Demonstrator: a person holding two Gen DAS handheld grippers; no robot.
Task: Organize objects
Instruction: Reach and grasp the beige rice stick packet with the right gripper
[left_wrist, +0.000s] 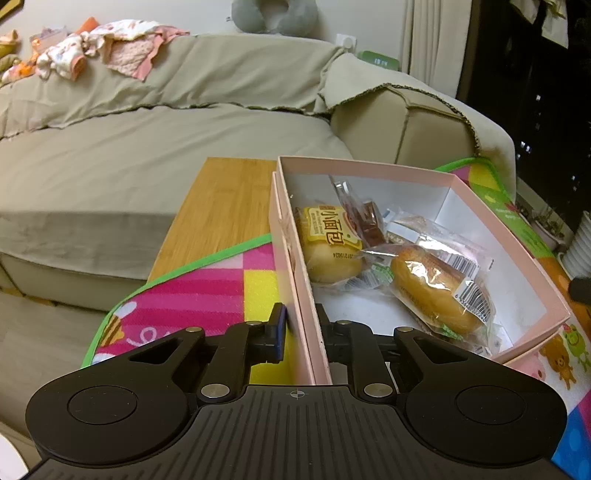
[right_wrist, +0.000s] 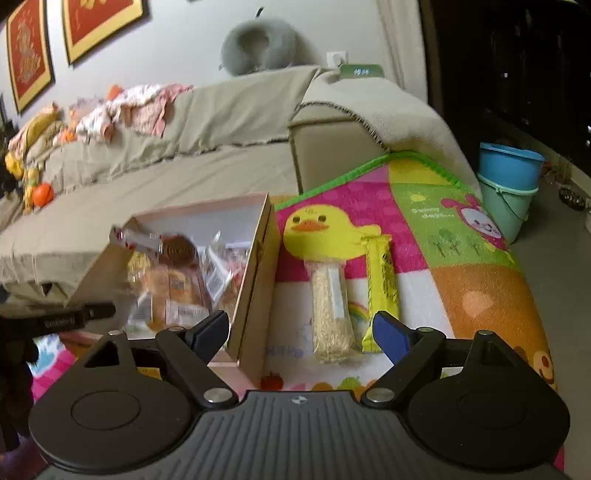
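Pink box (left_wrist: 424, 177) holds wrapped buns (left_wrist: 436, 291); two snack bars (right_wrist: 330, 314) beside it.

The right gripper (right_wrist: 301, 332) stands open and empty. Ahead between its fingers lie an oat bar (right_wrist: 331, 306) and a yellow bar (right_wrist: 382, 291). The pink box (right_wrist: 255, 280) lies ahead-left.

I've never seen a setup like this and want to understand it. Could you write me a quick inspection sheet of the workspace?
Surface: colourful play mat over a wooden table.
Job's things: pink box holding wrapped breads; clear-wrapped snack bar and yellow snack bar on the mat beside it.
Clutter: nothing seen on the mat.
Grippers: left gripper shut on the box wall; right gripper open, nothing between its fingers.
Cables: nothing seen.
Surroundings: sofa with clothes, neck pillow, stacked buckets.
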